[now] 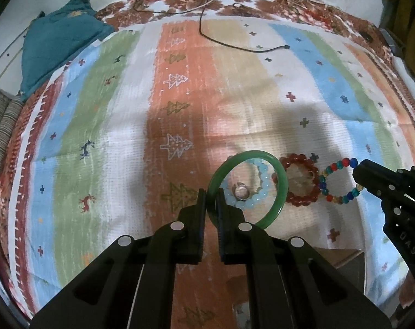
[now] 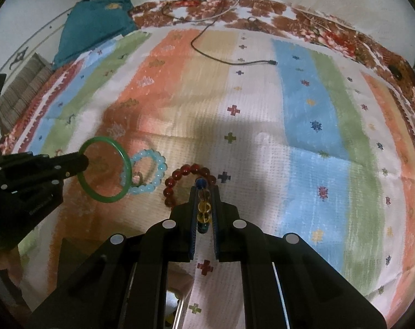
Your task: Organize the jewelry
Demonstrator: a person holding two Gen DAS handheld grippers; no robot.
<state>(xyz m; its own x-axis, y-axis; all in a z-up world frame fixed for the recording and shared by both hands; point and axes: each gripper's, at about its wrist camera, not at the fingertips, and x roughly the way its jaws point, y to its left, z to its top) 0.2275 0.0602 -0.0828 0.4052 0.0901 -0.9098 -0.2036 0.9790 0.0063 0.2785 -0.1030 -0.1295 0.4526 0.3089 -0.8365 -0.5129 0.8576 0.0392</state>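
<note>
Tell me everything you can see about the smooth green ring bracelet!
The smooth green bangle is one solid, glossy hoop, jade-like in look, with no beads or clasp. The left gripper is shut on its rim, holding it tilted up above the striped cloth. Through and just behind its loop you see the pale blue bead bracelet and a small silvery ring lying on the cloth. Only the gripper's pads seem to touch it.

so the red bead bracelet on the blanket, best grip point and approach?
Red bead bracelet lies flat on the striped blanket, with the pale blue bracelet to one side. Probably come from above, one finger inside the loop, one outside, pinching its far arc, the part nearest clear cloth. Both grippers are full now.
</note>
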